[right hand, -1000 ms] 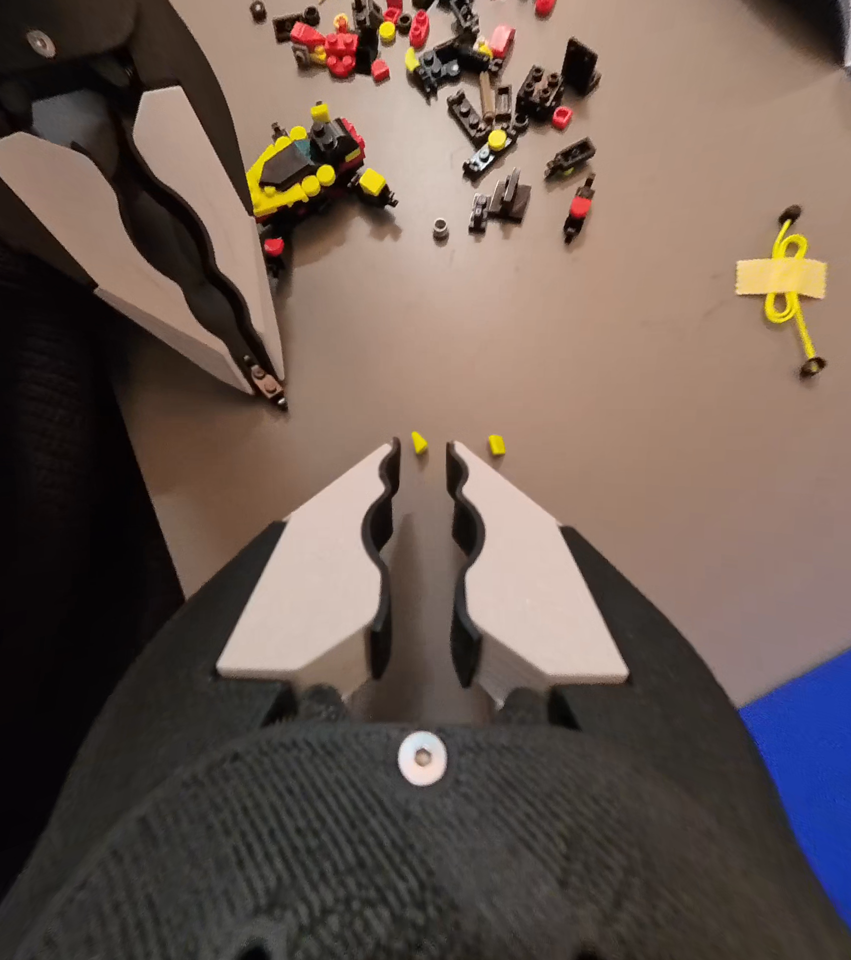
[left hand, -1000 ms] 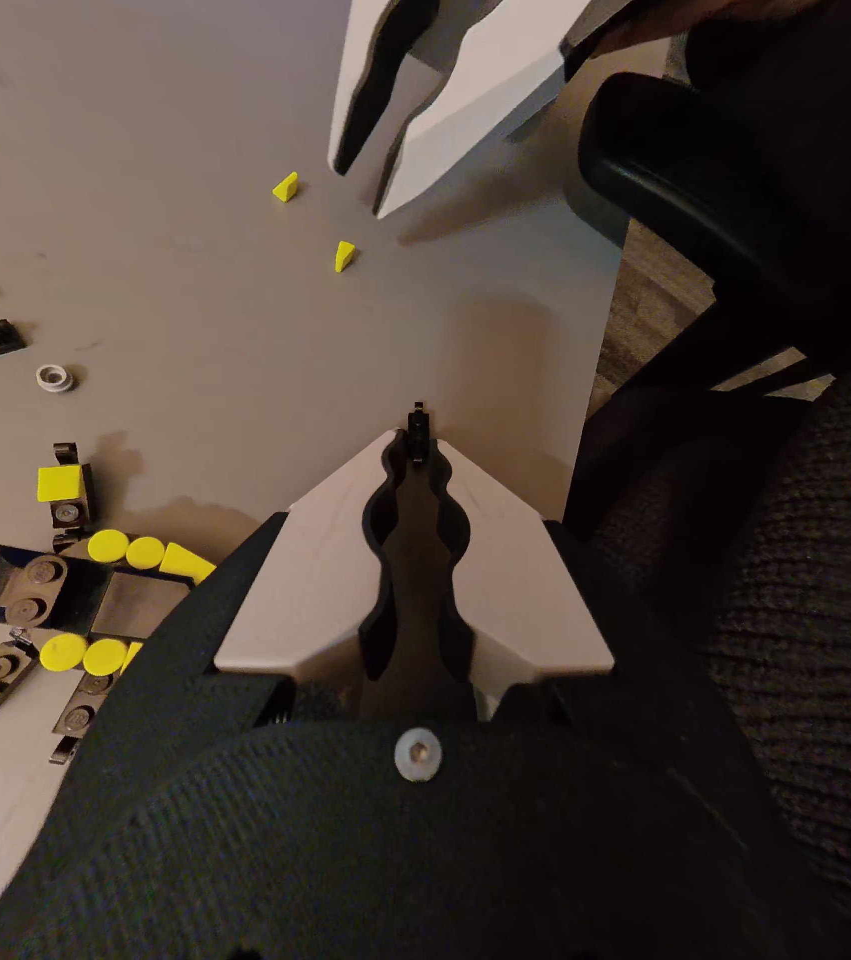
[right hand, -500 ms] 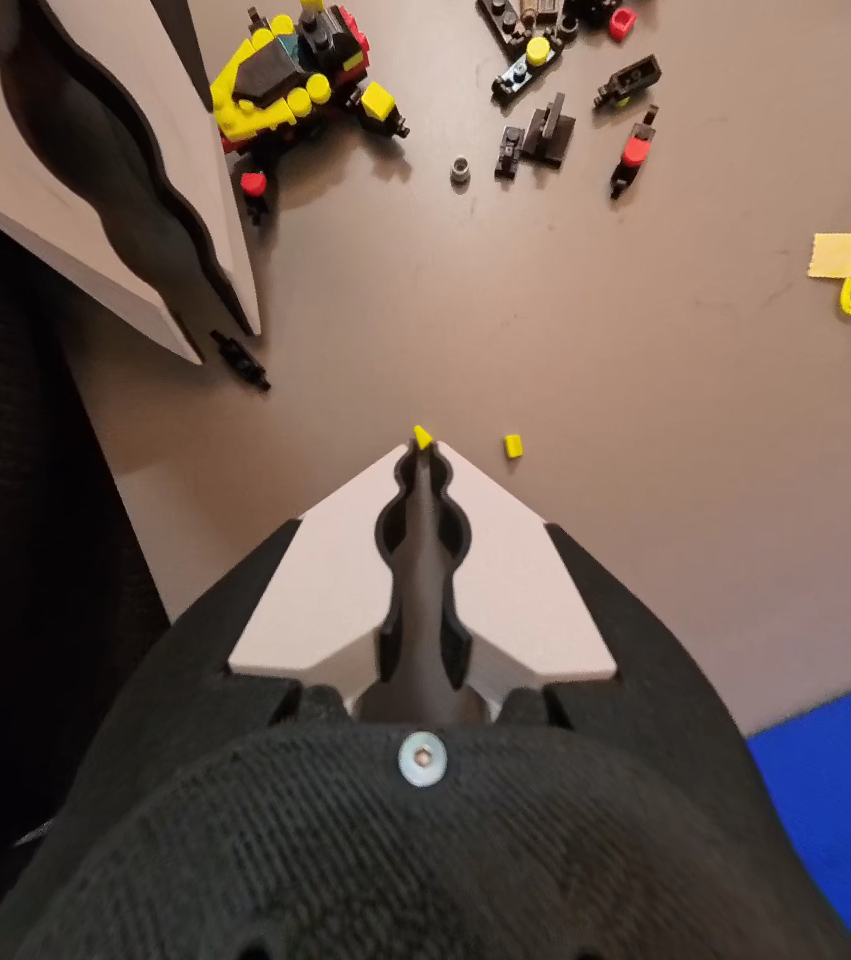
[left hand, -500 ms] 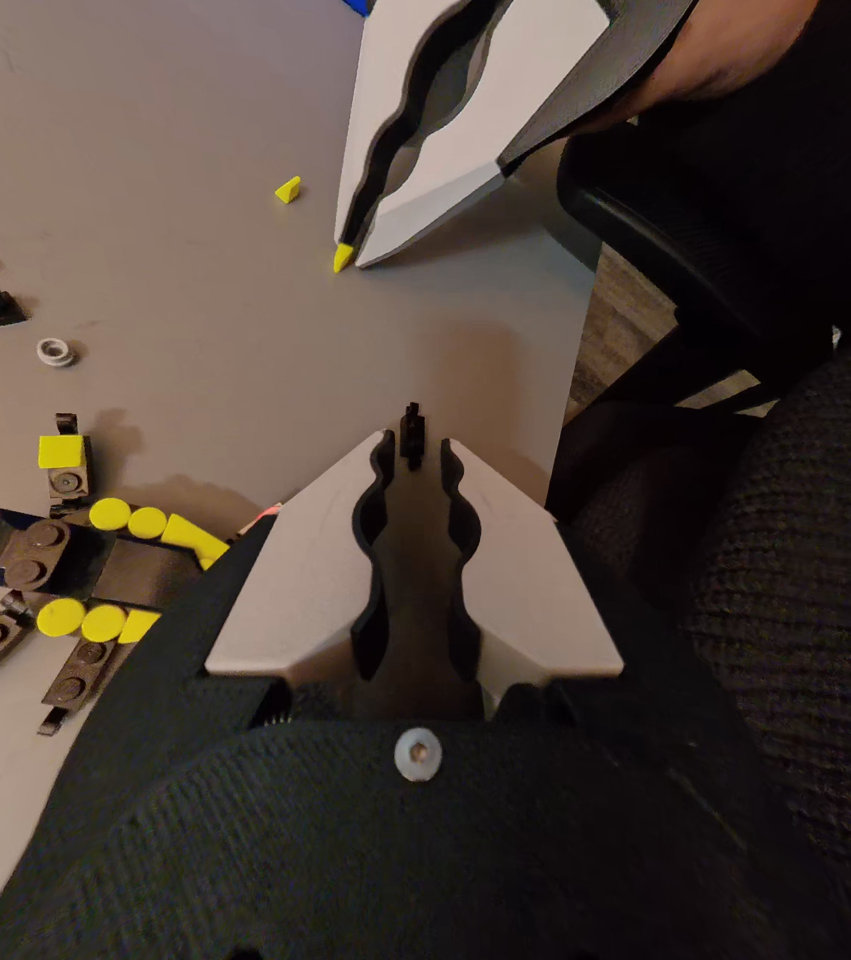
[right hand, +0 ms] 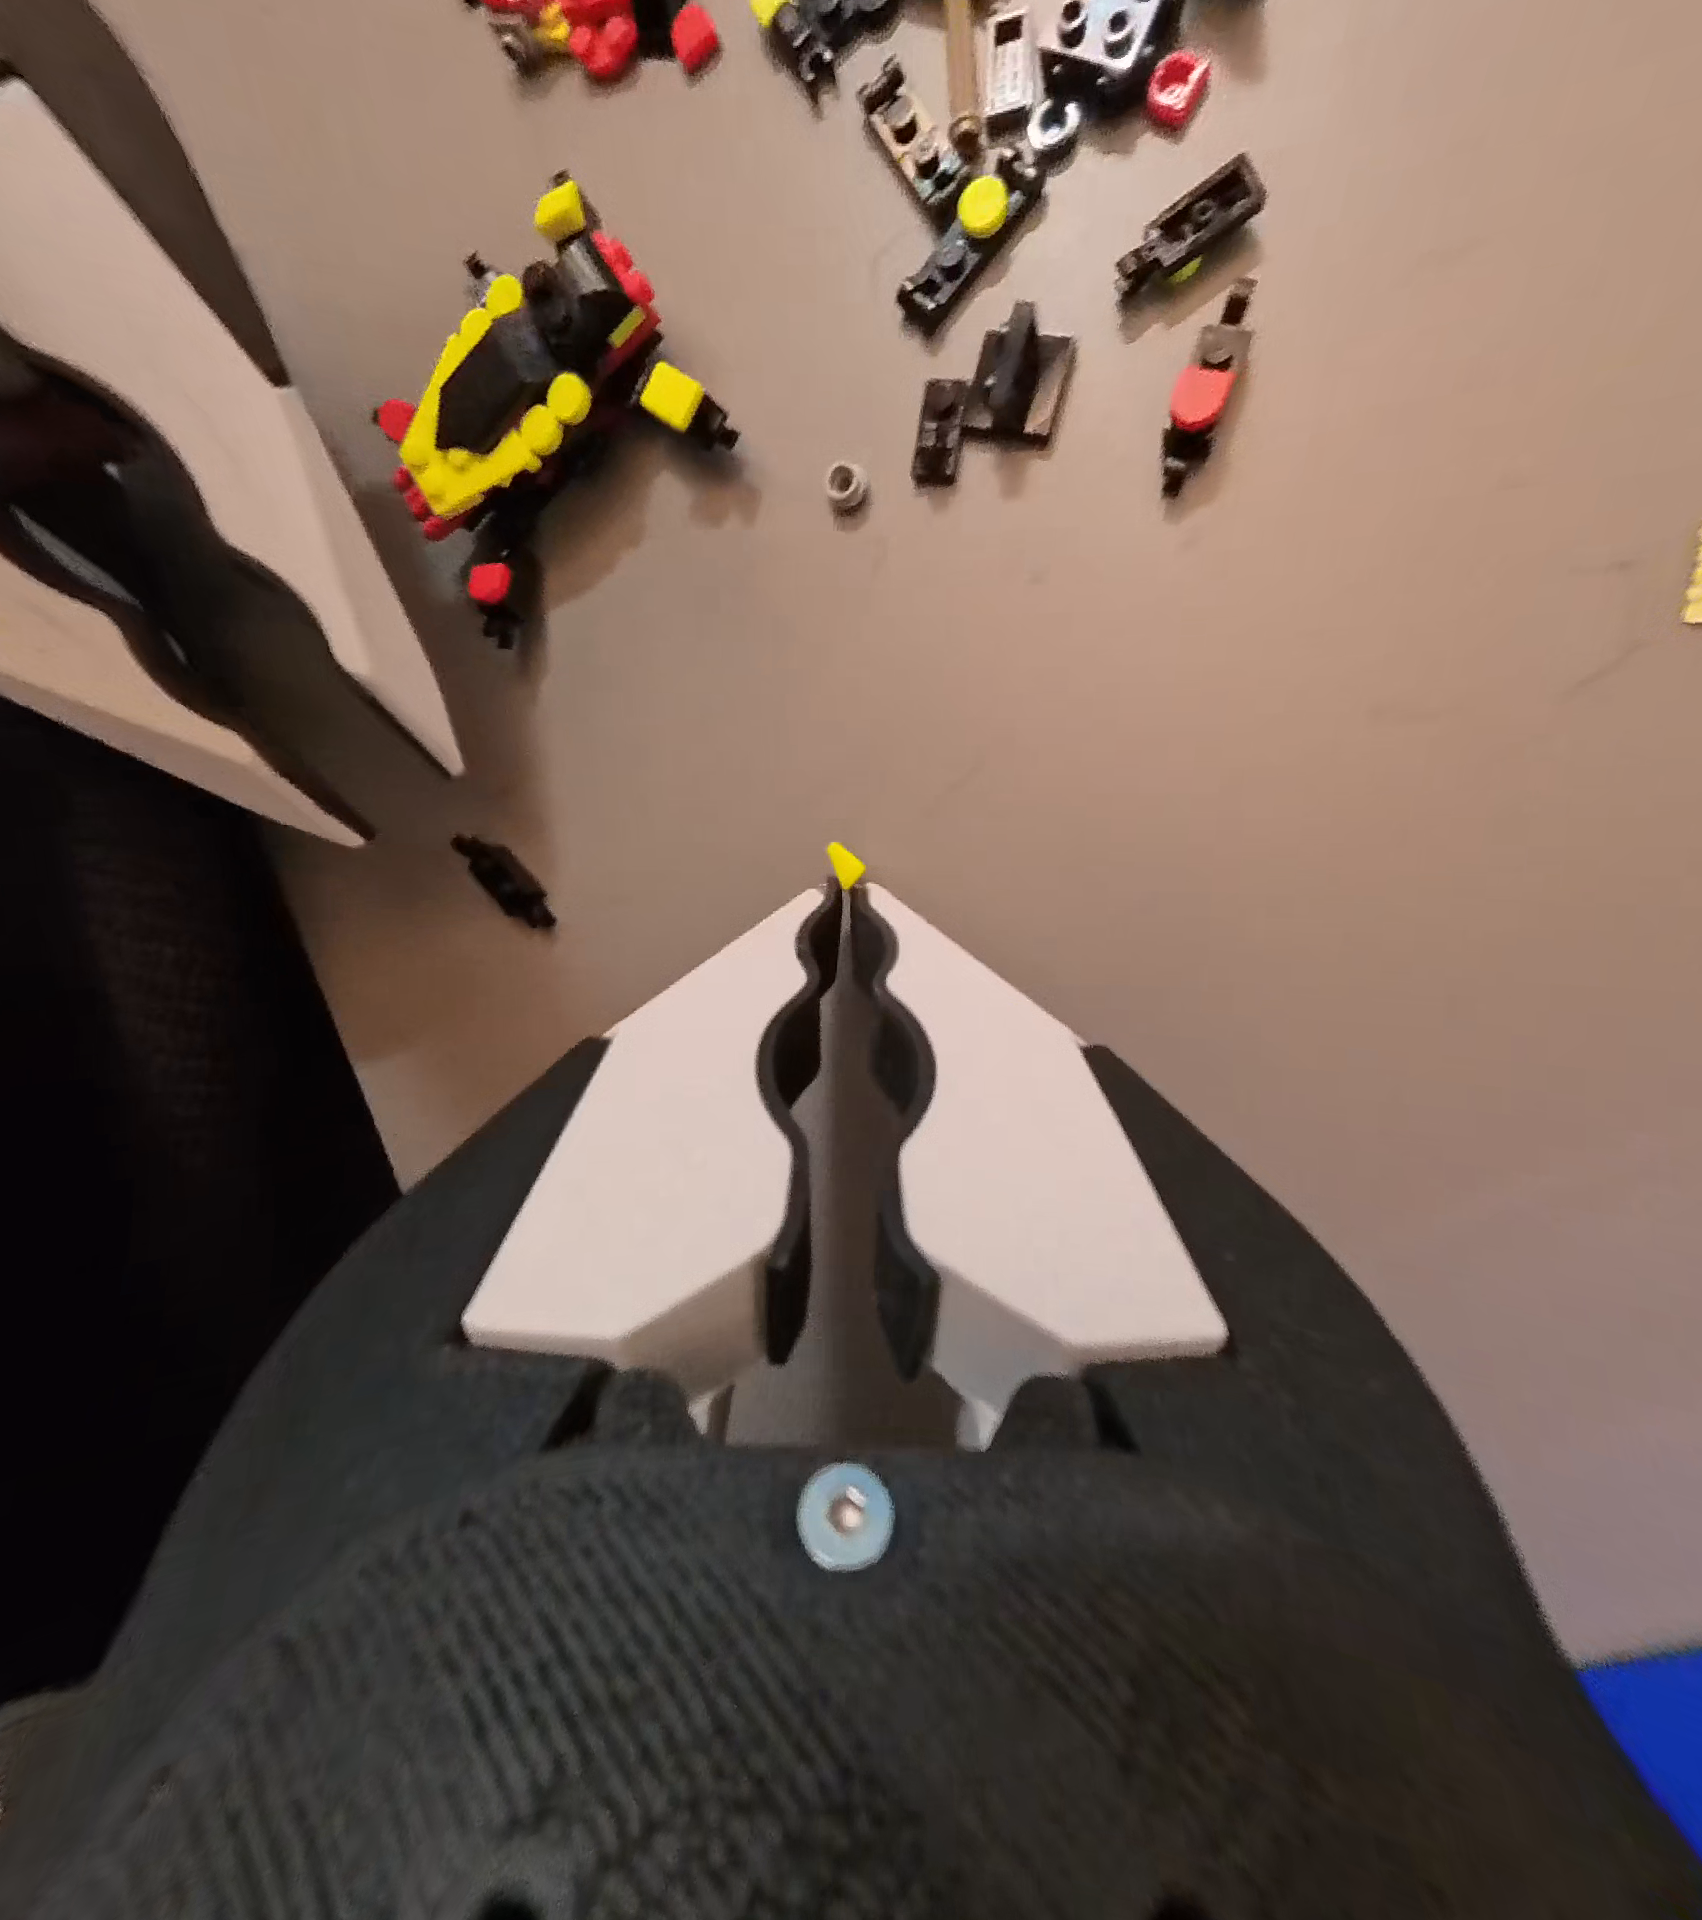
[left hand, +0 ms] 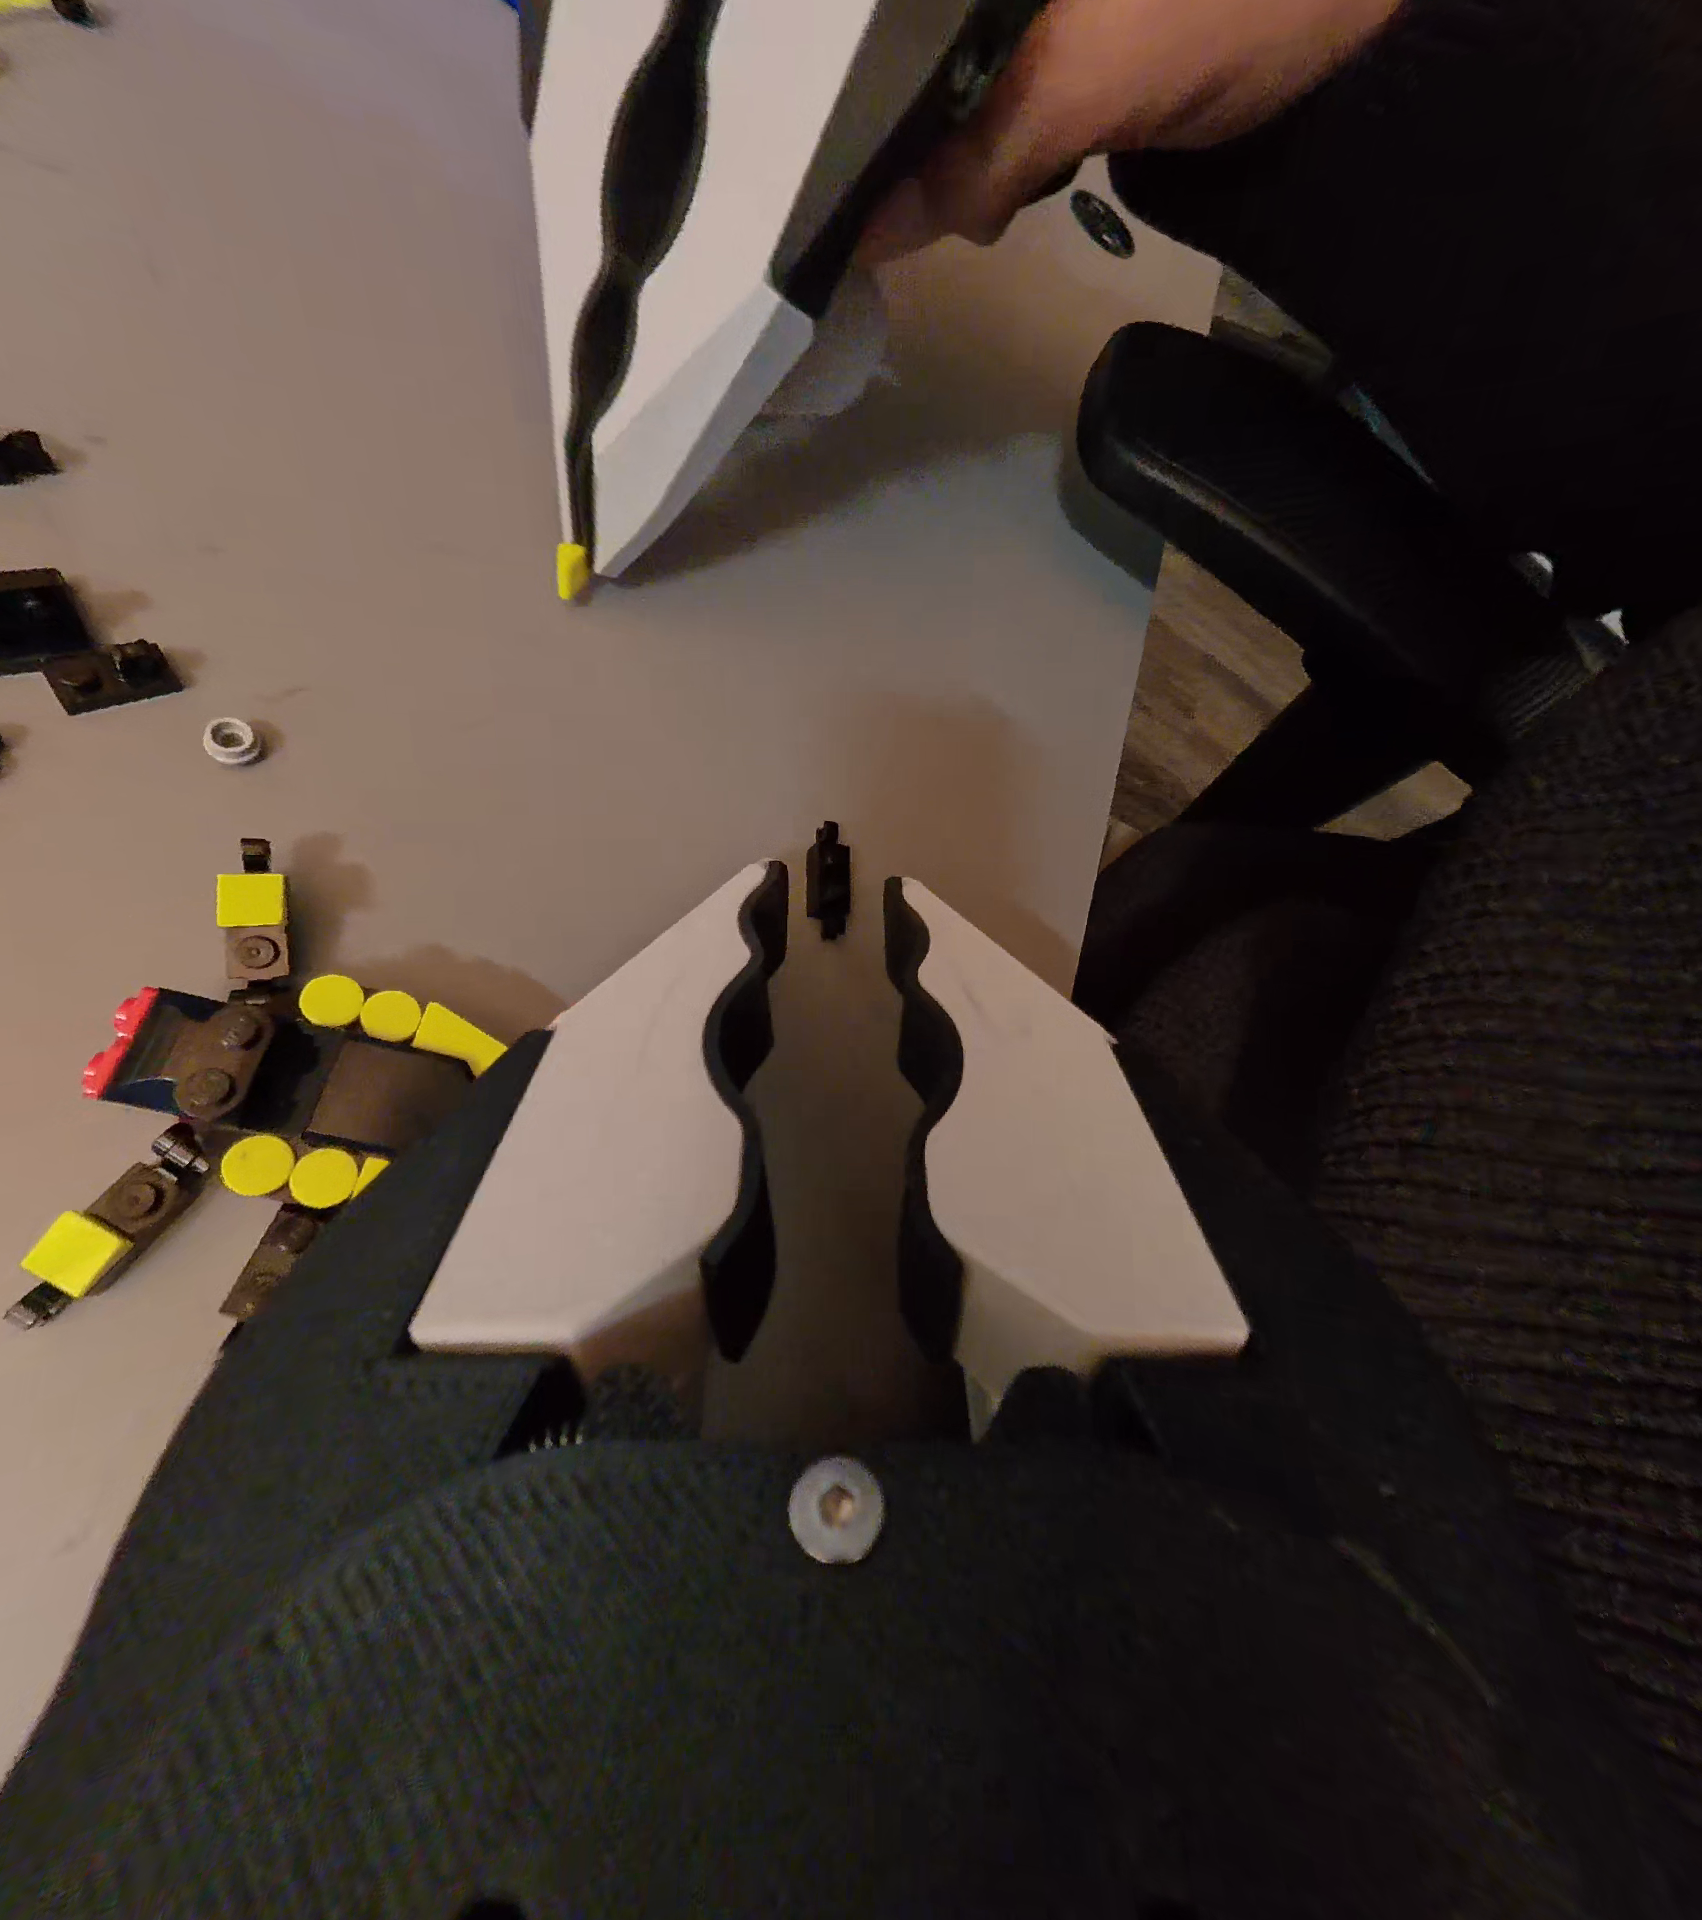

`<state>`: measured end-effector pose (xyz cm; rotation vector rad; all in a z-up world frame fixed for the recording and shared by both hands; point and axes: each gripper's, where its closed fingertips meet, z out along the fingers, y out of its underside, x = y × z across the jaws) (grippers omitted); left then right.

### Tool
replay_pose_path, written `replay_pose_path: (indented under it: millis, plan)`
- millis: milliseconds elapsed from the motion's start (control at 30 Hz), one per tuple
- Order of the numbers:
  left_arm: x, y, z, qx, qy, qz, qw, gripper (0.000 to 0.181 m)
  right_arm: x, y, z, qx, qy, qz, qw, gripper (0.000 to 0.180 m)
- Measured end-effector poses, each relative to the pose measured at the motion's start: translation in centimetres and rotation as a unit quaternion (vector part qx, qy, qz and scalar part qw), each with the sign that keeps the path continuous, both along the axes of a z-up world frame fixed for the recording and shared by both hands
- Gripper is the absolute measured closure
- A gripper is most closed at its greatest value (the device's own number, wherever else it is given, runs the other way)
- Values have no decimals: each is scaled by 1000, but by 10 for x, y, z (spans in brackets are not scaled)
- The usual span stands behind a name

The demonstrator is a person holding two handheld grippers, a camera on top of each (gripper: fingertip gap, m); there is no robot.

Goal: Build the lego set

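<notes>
Since a second ago my left gripper (left hand: 831, 883) has let go of the small black piece (left hand: 827, 879), which now lies on the table (left hand: 411, 416) between its parted fingertips, and my right gripper (right hand: 843, 896) has closed on the yellow wedge (right hand: 844, 865) with only its very tips. The half-built model (right hand: 525, 390) sits at about 11 o'clock from the right gripper, so I judge I should carry the wedge there slowly, with steady pressure, because so small a pinch can slip.

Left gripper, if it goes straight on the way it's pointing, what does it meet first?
The left gripper, jaws open, would first meet the small black lego bar piece lying on the grey table between its fingertips. Beyond that, bare tabletop; depth is uncertain.
</notes>
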<state>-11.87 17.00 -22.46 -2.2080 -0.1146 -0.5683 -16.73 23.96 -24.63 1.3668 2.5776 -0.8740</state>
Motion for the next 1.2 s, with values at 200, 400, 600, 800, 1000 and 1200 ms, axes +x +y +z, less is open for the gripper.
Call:
replay_pose_path:
  millis: [200, 400, 600, 800, 1000, 1200]
  plan:
    - [-5, -3, 3, 3, -9, 2, 1000, 164, -9, 4, 4, -12, 4, -37, 999, 177]
    - [-6, -4, 6, 4, -16, 4, 1000, 165, -13, 15, 11, 0, 20, -97, 995, 169]
    - [-8, -5, 5, 1, -27, 8, 1000, 166, -16, 2, 4, -6, 25, -156, 987, 157]
    - [-7, -6, 9, 4, -26, 8, 1000, 168, -18, 5, -2, 43, 64, -203, 976, 157]
    - [-6, -8, 12, 6, -33, 2, 999, 171, -22, -2, -5, 101, 104, -176, 974, 165]
    - [-9, -10, 15, 12, -37, 7, 999, 171, -26, -2, 9, 159, 172, -150, 961, 168]
